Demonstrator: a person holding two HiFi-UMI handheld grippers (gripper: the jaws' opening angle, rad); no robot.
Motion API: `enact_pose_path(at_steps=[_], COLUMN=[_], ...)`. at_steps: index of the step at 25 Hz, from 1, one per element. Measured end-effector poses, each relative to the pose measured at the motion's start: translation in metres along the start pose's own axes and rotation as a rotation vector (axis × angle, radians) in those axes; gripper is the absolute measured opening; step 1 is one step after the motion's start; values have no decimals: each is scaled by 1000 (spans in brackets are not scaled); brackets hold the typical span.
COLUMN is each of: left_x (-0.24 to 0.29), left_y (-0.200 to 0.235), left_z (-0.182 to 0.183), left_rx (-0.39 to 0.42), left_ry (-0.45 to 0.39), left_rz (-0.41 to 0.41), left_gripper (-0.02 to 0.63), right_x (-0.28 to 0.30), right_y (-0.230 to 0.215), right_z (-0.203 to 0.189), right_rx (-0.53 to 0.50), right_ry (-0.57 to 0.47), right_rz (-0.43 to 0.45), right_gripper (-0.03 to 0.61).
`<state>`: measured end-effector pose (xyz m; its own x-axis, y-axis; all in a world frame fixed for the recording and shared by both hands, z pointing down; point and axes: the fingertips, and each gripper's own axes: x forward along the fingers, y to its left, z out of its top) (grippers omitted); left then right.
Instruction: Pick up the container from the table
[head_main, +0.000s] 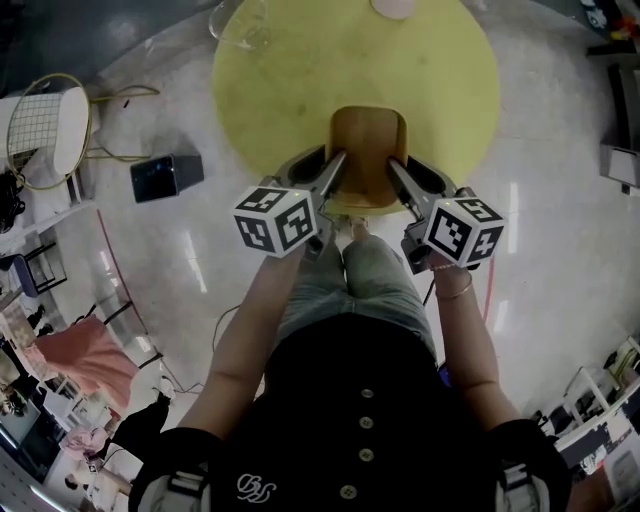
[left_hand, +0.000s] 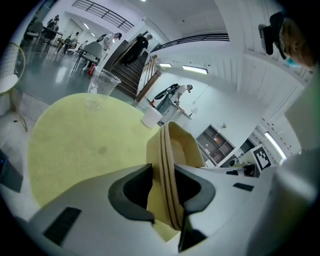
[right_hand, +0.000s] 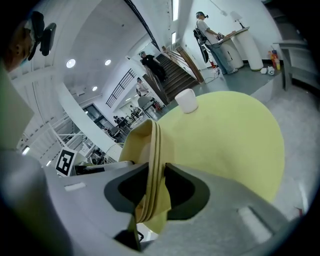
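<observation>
Container (head_main: 367, 160) is at the near edge of the desk (head_main: 300, 70), between my two tongs. Left tongs (left_hand: 167, 200) are clamped on its left wall, with the rim pinched between the pads. Right tongs (right_hand: 155, 192) are clamped the same way on the right wall. Both are closed down to wall thickness, nothing else in them. I can't tell for sure if the base is clear of the desk.

Step in hand, as I read it, is the lift. I'd raise both sides together at the same pace so the container doesn't tip. No pulling apart or pushing inward, since the wall looks thin and could flex or slip out. Go straight up, no twist.

Pose: both tongs point forward and down, angled in toward each other, at matching height. Marker cubes face me, forearms stretched out either side of the knees.
</observation>
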<state>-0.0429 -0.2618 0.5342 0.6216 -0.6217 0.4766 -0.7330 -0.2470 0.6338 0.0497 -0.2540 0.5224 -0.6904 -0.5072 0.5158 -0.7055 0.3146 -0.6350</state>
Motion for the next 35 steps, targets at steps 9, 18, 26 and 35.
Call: enact_pose_path(at_steps=[9, 18, 26, 35], left_x=[-27, -50, -64, -80], left_y=[-27, -55, -83, -106], left_z=[38, 77, 110, 133], left_rx=[87, 165, 225, 263], left_ry=[-68, -141, -229, -307], left_rz=[-56, -114, -166, -212], left_gripper=[106, 106, 106, 106], right_x=[-20, -40, -61, -79], right_y=[37, 71, 94, 115], right_z=[30, 63, 93, 115], right_rx=[-74, -135, -214, -280], right_ry=[-92, -194, -280, -350], right_rz=[16, 28, 42, 61], right_gripper=[87, 87, 87, 87])
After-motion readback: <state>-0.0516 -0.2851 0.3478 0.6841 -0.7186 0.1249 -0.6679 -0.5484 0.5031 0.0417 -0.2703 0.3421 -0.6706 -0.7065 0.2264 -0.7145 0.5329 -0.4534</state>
